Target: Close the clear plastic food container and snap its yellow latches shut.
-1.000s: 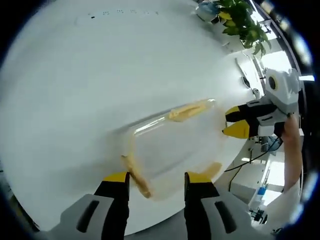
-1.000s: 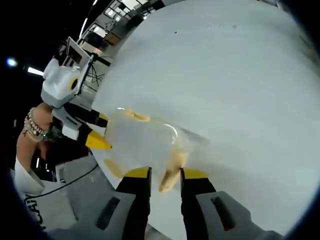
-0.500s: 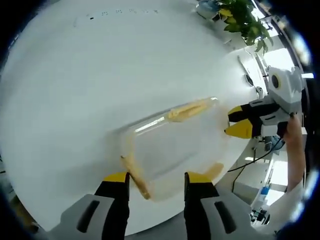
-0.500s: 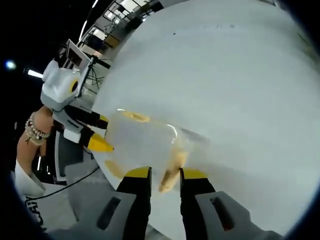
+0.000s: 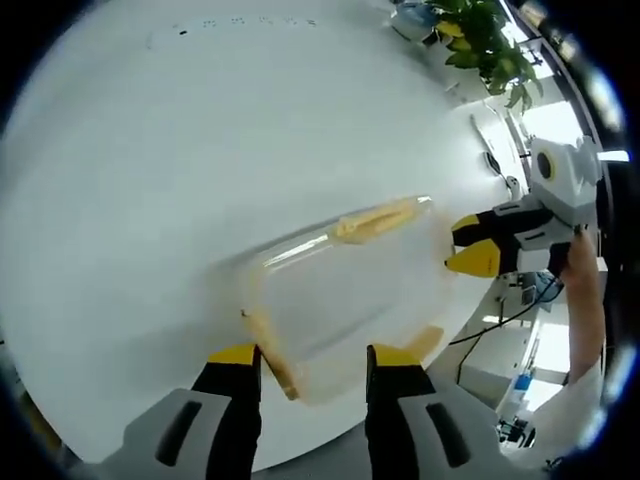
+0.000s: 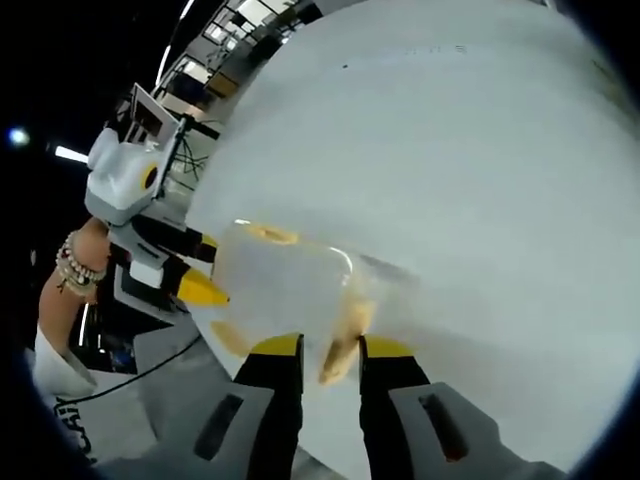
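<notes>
The clear container (image 5: 340, 290) lies on the white worktop (image 5: 180, 150) close to its near edge, with its lid on. In the left gripper view the left tongs (image 5: 303, 358) stand at the container's near side, jaws spread apart with nothing between them; one yellow latch (image 5: 270, 345) runs along the container's edge just beside the left-hand jaw tip, and another latch (image 5: 425, 340) sits by the other jaw tip. A third latch (image 5: 372, 221) lies along the far long side. The right tongs (image 5: 470, 245) come in from the right of that view, tips just beside the container's short end; whether they touch it cannot be told. A hand (image 5: 580, 270) holds them.

In the right gripper view the right tongs (image 6: 330, 347) show a narrow gap between the jaws, and a latch (image 6: 343, 345) of the container (image 6: 290, 280) sits in that gap; whether the jaws press on it cannot be told. The left tongs (image 6: 195, 270) show on the far side, held by a hand with a bead bracelet (image 6: 72, 265).

A potted plant (image 5: 480, 40) stands at the worktop's far corner. Cables (image 5: 500, 315) hang past the edge near the right tongs.
</notes>
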A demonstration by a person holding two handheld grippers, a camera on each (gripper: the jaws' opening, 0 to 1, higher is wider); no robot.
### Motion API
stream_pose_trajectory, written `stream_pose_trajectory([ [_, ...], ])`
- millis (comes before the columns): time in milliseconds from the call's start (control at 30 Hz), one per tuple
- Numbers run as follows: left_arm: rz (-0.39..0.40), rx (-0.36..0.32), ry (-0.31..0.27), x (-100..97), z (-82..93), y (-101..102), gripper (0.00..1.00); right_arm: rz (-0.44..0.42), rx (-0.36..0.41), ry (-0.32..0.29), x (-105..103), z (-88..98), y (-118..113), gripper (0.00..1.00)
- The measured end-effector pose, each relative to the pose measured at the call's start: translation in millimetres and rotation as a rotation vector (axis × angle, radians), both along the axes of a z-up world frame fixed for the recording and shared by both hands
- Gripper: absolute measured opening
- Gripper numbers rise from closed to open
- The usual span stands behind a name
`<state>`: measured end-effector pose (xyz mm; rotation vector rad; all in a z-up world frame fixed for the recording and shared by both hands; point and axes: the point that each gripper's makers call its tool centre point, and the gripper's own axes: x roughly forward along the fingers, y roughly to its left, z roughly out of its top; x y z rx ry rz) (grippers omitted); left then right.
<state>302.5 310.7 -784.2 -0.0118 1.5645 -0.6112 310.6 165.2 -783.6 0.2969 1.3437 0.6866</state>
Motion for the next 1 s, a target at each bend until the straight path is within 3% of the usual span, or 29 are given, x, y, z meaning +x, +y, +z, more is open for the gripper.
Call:
stream_pose_trajectory([
  [333,0.019,-0.018,0.016,0.6,-2.5,-2.3,0.35,-0.057,0.059,0.045,-1.1,-0.8,-0.7,0.15],
  [367,0.019,-0.017,0.018,0.3,-2.8,-2.9,0.35,-0.066,0.07,0.044,-1.8,-1.0,-1.2,0.15],
  [400,0.02,-0.018,0.02,0.4,-2.7,-2.6,0.35,-0.069,0.134,0.048,-2.7,2.8,5.4,0.14],
  [467,0.021,-0.016,0.023,-0.2,-3.2,-2.5,0.35,-0.126,0.151,0.088,-3.9,1.7,-1.0,0.14],
  [833,0.005,-0.03,0.015,-0.6,-3.0,-3.6,0.37,-0.089,0.128,0.05,-4.7,6.0,-3.9,0.16],
  [1000,-0.047,-0.077,-0.053,0.5,-4.5,-7.0,0.42,-0.081,0.098,-0.019,-4.2,8.7,-3.2,0.17],
])
